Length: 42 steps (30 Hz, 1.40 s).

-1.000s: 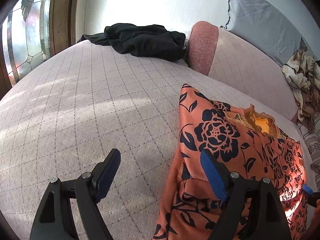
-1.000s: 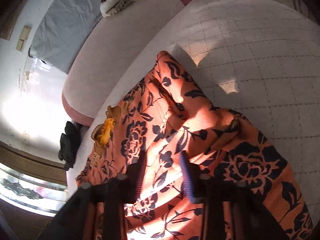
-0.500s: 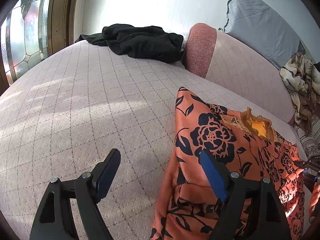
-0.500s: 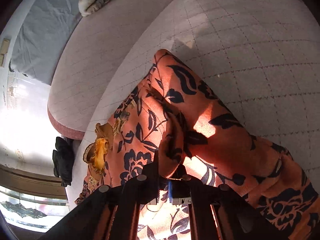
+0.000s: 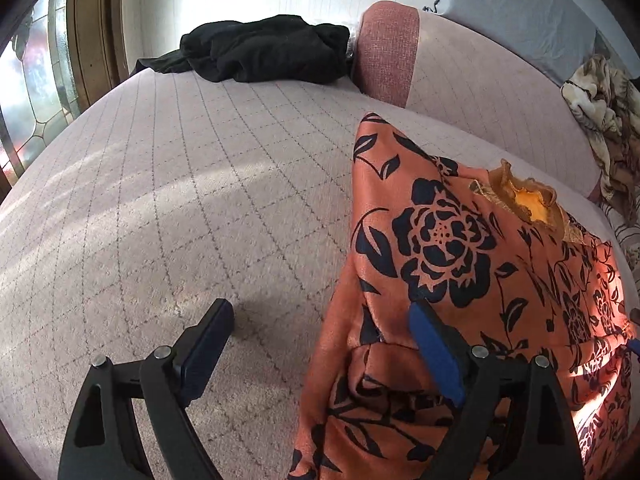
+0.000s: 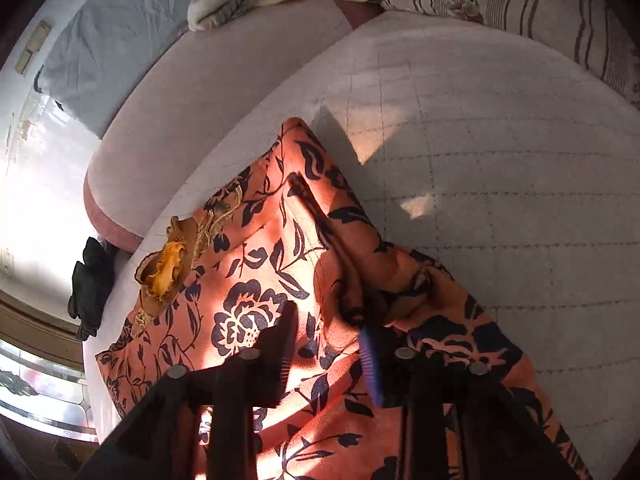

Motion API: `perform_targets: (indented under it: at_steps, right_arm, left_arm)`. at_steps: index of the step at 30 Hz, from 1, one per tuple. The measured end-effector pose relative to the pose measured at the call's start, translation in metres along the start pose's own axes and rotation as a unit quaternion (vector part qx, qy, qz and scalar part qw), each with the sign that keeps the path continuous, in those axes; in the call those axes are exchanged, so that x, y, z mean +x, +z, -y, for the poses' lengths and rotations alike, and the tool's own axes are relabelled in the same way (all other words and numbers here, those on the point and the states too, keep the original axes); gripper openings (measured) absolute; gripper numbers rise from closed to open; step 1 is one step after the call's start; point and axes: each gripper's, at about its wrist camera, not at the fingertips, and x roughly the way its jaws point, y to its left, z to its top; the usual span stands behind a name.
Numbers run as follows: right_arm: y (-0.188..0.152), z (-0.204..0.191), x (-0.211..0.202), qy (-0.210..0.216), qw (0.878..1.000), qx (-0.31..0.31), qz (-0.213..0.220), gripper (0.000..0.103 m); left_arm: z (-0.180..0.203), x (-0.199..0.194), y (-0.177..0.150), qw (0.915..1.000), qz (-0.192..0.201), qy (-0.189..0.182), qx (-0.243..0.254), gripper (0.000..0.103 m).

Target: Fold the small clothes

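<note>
Right gripper [image 6: 326,344]: jaws parted, nothing pinched. A raised ridge of the orange flowered dress [image 6: 256,312] stands just ahead of the gap, near the blue-padded finger; cloth passes beneath both fingers. Whether the pads touch the fabric is not clear. Judgement: the gripper sits over that ridge because a standing fold is the easiest place to bite thin cloth.

Left gripper [image 5: 316,348]: wide open, empty. Its right finger lies over the dress's left edge; its left finger hangs over bare bed cover [image 5: 180,200]. So the gap straddles the side edge of the dress, which suits taking that edge for a fold inward. Contact with the cloth cannot be told.

Pose: both tools are held low and angled forward along the dress toward its neckline. The right one looks steeply down onto the cloth; the left one lies at a shallower angle, looking across the bed.

Dress: spread mostly flat on the quilted bed cover, yellow frilled neckline [image 5: 524,200] at the far end, the lower part bunched near both grippers. Not yet folded, by the look of it.

Beyond the dress: a pink bolster [image 5: 460,72] lies past the neckline. A heap of black clothes [image 5: 264,48] is well apart, far left of the dress. A crumpled patterned blanket [image 5: 600,104] lies far right of it.
</note>
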Motion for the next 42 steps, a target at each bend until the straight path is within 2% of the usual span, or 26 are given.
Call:
perform_targets:
  at_steps: [1, 3, 5, 7, 9, 10, 12, 13, 14, 15, 17, 18, 20, 23, 26, 27, 28, 29, 31, 32, 35, 37, 38, 39, 40, 42]
  right_arm:
    - [0.001, -0.003, -0.012, -0.007, 1.000, -0.007, 0.017, 0.066]
    - [0.004, -0.012, -0.038, -0.007, 0.997, -0.029, 0.067, 0.066]
    - [0.006, -0.024, -0.051, 0.040, 0.995, -0.047, 0.079, 0.066]
    - [0.008, -0.044, -0.047, 0.099, 0.991, -0.080, 0.052, 0.066]
    - [0.009, -0.056, -0.024, 0.152, 0.984, -0.090, 0.007, 0.069]
    - [0.011, -0.054, -0.006, 0.153, 0.984, -0.085, -0.013, 0.069]
    - [0.014, -0.029, 0.041, 0.085, 0.994, -0.051, -0.051, 0.070]
    - [0.014, -0.010, 0.056, 0.080, 0.994, -0.001, -0.069, 0.059]
    - [0.015, -0.005, 0.046, 0.090, 0.994, 0.034, -0.047, 0.059]
    - [0.018, -0.015, 0.034, 0.095, 0.994, 0.029, -0.038, 0.062]
    - [0.016, -0.053, 0.015, 0.131, 0.991, -0.026, -0.032, 0.062]
    - [0.012, -0.078, 0.012, 0.159, 0.985, -0.057, -0.046, 0.063]
    - [-0.004, -0.131, 0.016, 0.224, 0.963, -0.109, -0.100, 0.070]
    - [-0.045, -0.203, 0.042, 0.315, 0.916, -0.147, -0.201, 0.070]
    - [-0.095, -0.253, 0.075, 0.361, 0.874, -0.165, -0.280, 0.070]
    - [-0.109, -0.264, 0.096, 0.361, 0.865, -0.166, -0.305, 0.070]
    - [-0.119, -0.269, 0.118, 0.335, 0.871, -0.174, -0.314, 0.070]
    - [-0.125, -0.267, 0.137, 0.297, 0.885, -0.168, -0.318, 0.069]
    - [-0.120, -0.261, 0.146, 0.318, 0.889, -0.108, -0.313, 0.068]
    - [-0.117, -0.266, 0.140, 0.330, 0.886, -0.107, -0.307, 0.070]
    - [-0.116, -0.287, 0.127, 0.367, 0.869, -0.124, -0.307, 0.070]
    - [-0.121, -0.298, 0.137, 0.377, 0.862, -0.125, -0.315, 0.080]
    - [-0.126, -0.303, 0.149, 0.354, 0.869, -0.142, -0.315, 0.080]
    - [-0.124, -0.303, 0.165, 0.309, 0.885, -0.156, -0.312, 0.075]
    - [-0.124, -0.298, 0.177, 0.311, 0.888, -0.133, -0.310, 0.070]
    - [-0.113, -0.296, 0.167, 0.330, 0.889, -0.101, -0.302, 0.072]
  left_arm:
    - [-0.001, -0.001, 0.000, 1.0000, 0.002, -0.003, -0.003, 0.089]
    - [-0.003, -0.001, -0.002, 1.0000, 0.000, -0.003, -0.006, 0.089]
    - [-0.002, -0.001, -0.002, 1.0000, 0.001, 0.000, -0.003, 0.089]
    - [-0.002, -0.001, -0.003, 1.0000, 0.001, 0.001, -0.002, 0.089]
    - [-0.003, -0.002, -0.004, 1.0000, 0.001, -0.003, -0.006, 0.089]
    - [-0.003, -0.002, -0.004, 1.0000, 0.001, -0.005, -0.007, 0.089]
    - [-0.005, -0.003, -0.002, 0.9999, 0.003, -0.007, -0.011, 0.089]
    - [-0.008, -0.003, -0.003, 0.9999, 0.003, -0.007, -0.015, 0.089]
    - [-0.010, -0.004, -0.003, 0.9997, 0.003, -0.009, -0.021, 0.089]
    - [-0.013, -0.004, -0.002, 0.9995, 0.004, -0.011, -0.029, 0.089]
    - [-0.015, -0.004, -0.003, 0.9993, 0.003, -0.009, -0.036, 0.089]
    - [-0.015, -0.005, -0.004, 0.9993, 0.005, -0.008, -0.035, 0.089]
    - [-0.017, -0.007, -0.005, 0.9991, 0.006, -0.008, -0.041, 0.089]
    - [-0.024, -0.010, -0.006, 0.9983, 0.008, -0.013, -0.056, 0.089]
    - [-0.032, -0.014, -0.009, 0.9978, 0.008, -0.015, -0.064, 0.089]
    - [-0.032, -0.015, -0.010, 0.9978, 0.008, -0.015, -0.064, 0.089]
    - [-0.032, -0.015, -0.011, 0.9979, 0.008, -0.014, -0.062, 0.089]
    - [-0.032, -0.015, -0.012, 0.9980, 0.006, -0.013, -0.061, 0.089]
    - [-0.030, -0.015, -0.010, 0.9978, 0.007, -0.014, -0.064, 0.089]
    - [-0.029, -0.015, -0.010, 0.9977, 0.005, -0.012, -0.066, 0.089]
    - [-0.026, -0.012, -0.008, 0.9980, 0.005, -0.003, -0.063, 0.089]
    - [-0.026, -0.011, -0.008, 0.9979, 0.006, -0.006, -0.064, 0.089]
    - [-0.026, -0.010, -0.007, 0.9977, 0.007, -0.010, -0.067, 0.089]
    - [-0.027, -0.009, -0.007, 0.9975, 0.006, -0.011, -0.070, 0.089]
    - [-0.028, -0.009, -0.007, 0.9973, 0.006, -0.013, -0.071, 0.089]
    - [-0.027, -0.010, -0.006, 0.9973, 0.006, -0.011, -0.073, 0.089]
